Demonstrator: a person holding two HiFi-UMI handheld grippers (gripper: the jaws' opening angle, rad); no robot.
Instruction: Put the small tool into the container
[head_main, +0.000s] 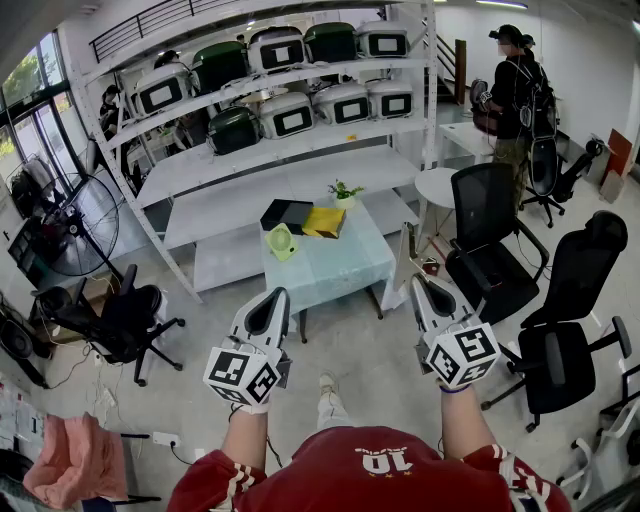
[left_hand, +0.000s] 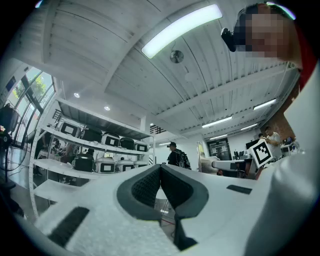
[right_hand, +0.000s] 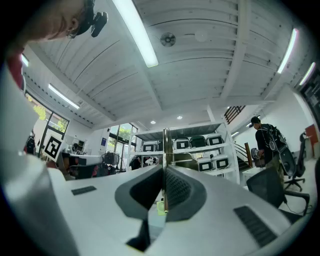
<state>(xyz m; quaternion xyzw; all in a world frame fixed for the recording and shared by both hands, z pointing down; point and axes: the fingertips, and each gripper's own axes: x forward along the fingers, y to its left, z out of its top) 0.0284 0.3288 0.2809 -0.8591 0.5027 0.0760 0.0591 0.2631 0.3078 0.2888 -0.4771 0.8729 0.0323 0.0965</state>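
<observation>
You stand back from the table (head_main: 340, 268) with both grippers raised in front of you, pointing toward it. Neither reaches its near edge.

Your right gripper (head_main: 415, 284) has its jaws closed on the tool (right_hand: 164, 142). It is a thin, flat metal strip, and the right gripper view shows it pinched between the pads and sticking out past the tips. Your left gripper (head_main: 279, 293) holds nothing. In the left gripper view its jaws are pressed together, pad to pad.

The container (head_main: 282, 241) is pale green and sits on the table by the left edge, about halfway along it. The tool is well apart from it, off the table on the near right side.

A black box (head_main: 285, 213) lies at the far left corner, behind the container. A yellow item (head_main: 323, 222) lies just beside the box on its right. A small potted plant (head_main: 344, 193) stands at the far edge.

Behind the table, white shelves (head_main: 300, 90) carry rows of appliances. Black office chairs (head_main: 488, 240) stand to the right of the table, and a floor fan (head_main: 75, 225) stands off to the left. Another person (head_main: 515, 95) stands at the far right of the room.
</observation>
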